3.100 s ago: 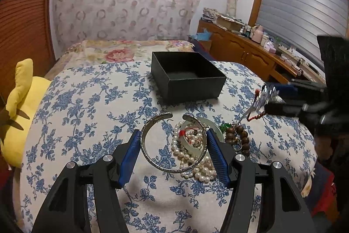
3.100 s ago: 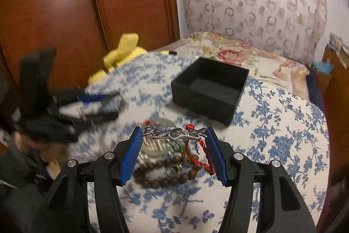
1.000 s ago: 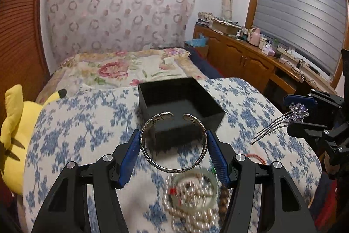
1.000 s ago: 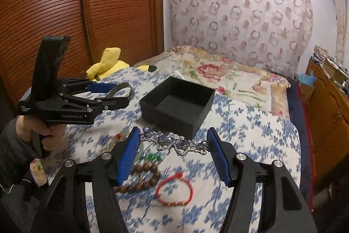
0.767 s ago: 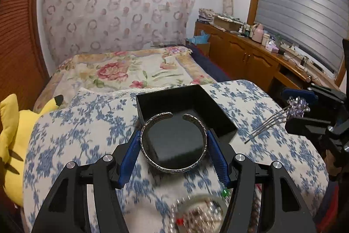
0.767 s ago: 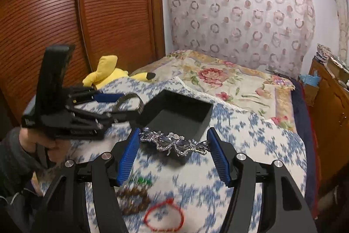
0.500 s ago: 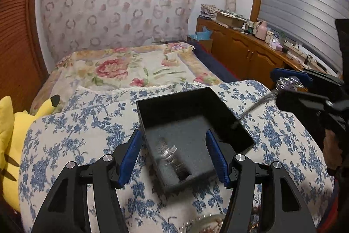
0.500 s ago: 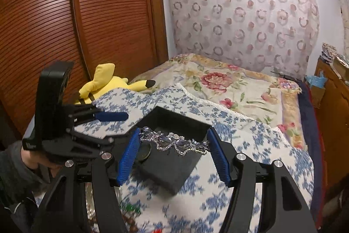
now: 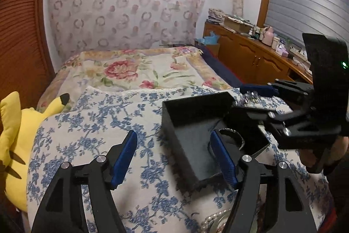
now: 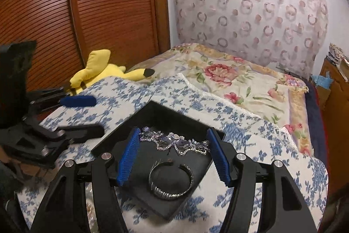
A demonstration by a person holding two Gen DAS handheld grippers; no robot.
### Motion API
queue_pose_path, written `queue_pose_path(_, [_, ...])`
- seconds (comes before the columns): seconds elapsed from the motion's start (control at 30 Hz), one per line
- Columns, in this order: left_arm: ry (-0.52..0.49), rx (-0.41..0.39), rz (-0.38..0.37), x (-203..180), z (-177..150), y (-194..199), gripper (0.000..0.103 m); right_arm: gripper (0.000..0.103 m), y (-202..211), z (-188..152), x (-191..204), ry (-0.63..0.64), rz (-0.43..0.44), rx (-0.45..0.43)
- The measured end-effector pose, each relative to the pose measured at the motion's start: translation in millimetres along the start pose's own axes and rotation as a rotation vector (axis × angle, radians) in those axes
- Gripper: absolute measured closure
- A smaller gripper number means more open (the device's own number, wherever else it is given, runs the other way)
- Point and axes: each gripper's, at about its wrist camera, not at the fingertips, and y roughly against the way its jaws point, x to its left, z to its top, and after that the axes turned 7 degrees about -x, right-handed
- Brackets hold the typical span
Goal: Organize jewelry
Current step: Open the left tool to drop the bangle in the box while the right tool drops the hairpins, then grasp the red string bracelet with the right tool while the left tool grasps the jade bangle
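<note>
A black open box [image 10: 196,187] sits on the blue-flowered cloth [image 10: 250,123]. A silver cuff bangle [image 10: 171,180] lies inside it; it also shows in the left wrist view [image 9: 234,134]. My right gripper [image 10: 173,143] is shut on a jewelled silver hairpin [image 10: 174,142], held above the box. My left gripper [image 9: 173,144] is open and empty, at the box's [image 9: 196,121] left side. The right gripper [image 9: 259,94] shows in the left wrist view over the box's right rim.
A yellow plush toy [image 9: 13,141] lies at the left. Pearls and a pale bangle [image 9: 216,222] lie near the bottom edge. A flowered bed [image 9: 135,69] is behind. A wooden cabinet [image 9: 250,56] stands at the right, a wooden wardrobe [image 10: 87,3] at the left.
My left gripper opened and dropped the silver bangle into the box, then shifted left. My right gripper carried the hairpin from the table's jewelry pile to above the box.
</note>
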Motion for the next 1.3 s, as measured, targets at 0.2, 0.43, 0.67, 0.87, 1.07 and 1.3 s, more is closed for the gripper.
queue_pose_path(0.2, [0.012, 0.002, 0.014, 8.1, -9.3, 5.8, 0.032, 0.038, -14.7, 5.5, 2.8, -0.018, 0.028, 0.007])
queue_pose_path(0.43, [0.019, -0.008, 0.029, 14.5, -17.3, 14.7, 0.026, 0.037, -33.5, 5.0, 8.7, -0.020, 0.033, 0.043])
queue_pose_path(0.67, [0.013, -0.030, 0.044, 15.4, -24.1, 29.2, 0.020, 0.037, -28.2, -6.8, 18.0, 0.008, 0.034, 0.089])
queue_pose_path(0.87, [0.023, -0.026, 0.047, 14.5, -29.6, 37.1, 0.020, 0.037, -27.1, -16.5, 22.7, 0.027, -0.021, 0.131])
queue_pose_path(1.07, [0.009, -0.033, 0.042, 5.2, -41.3, 54.8, 0.014, 0.037, 20.6, -14.7, 24.9, -0.017, -0.035, 0.058])
queue_pose_path(1.3, [0.002, -0.026, 0.028, -9.6, -67.5, 80.0, 0.012, 0.038, 77.8, -49.3, 32.1, -0.046, -0.057, 0.060])
